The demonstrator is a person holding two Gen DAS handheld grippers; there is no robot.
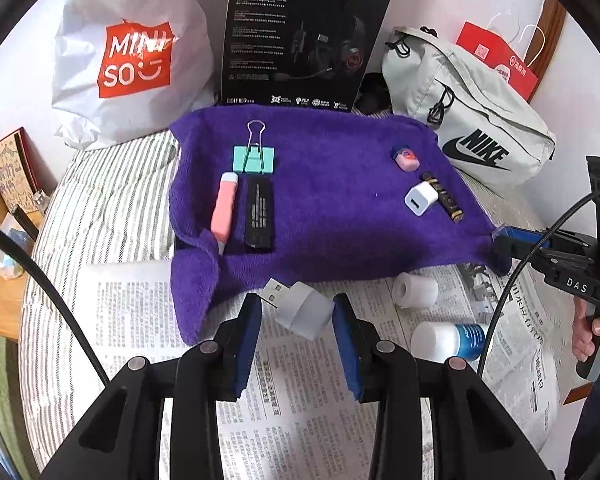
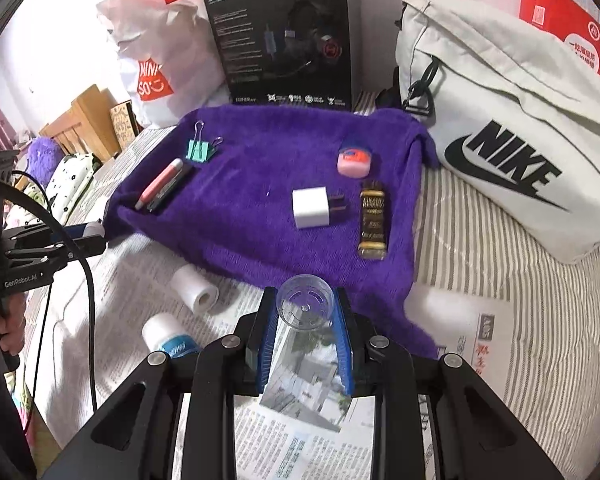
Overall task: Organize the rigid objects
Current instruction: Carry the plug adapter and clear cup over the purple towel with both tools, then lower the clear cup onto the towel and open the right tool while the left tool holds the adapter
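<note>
A striped bed carries newspaper (image 1: 308, 400) at the near side and a purple towel (image 1: 320, 216) beyond it.

On the towel's left sit a teal binder clip (image 1: 254, 159), a pink tube (image 1: 224, 210) and, just right of it and close alongside, a black stick (image 1: 260, 218). Toward the right lie a pink eraser (image 1: 406, 159), a white charger (image 1: 421, 199) and a gold-and-black battery (image 1: 444, 196); in the right wrist view the charger's prongs point toward the battery, close to it but apart.

The left gripper (image 1: 296, 314) has a white USB plug (image 1: 300, 310) between its blue pads, the metal connector pointing up-left over the towel's near edge. The right pad touches the plug's body; at the left pad I cannot tell whether there is contact, so a firm clamp is not certain.

Right of it, on the newspaper, lie a white roll (image 1: 415, 290) and a white bottle (image 1: 448, 340) with a blue band, both on their sides.

The right gripper (image 2: 306, 308) is closed on a clear cap (image 2: 306, 306), its open round face turned toward the camera, held over the towel's near edge above the newspaper.

Behind the towel stand a Miniso bag (image 1: 134, 56), a black headset box (image 1: 304, 36) and a pale Nike bag (image 1: 472, 120).
</note>
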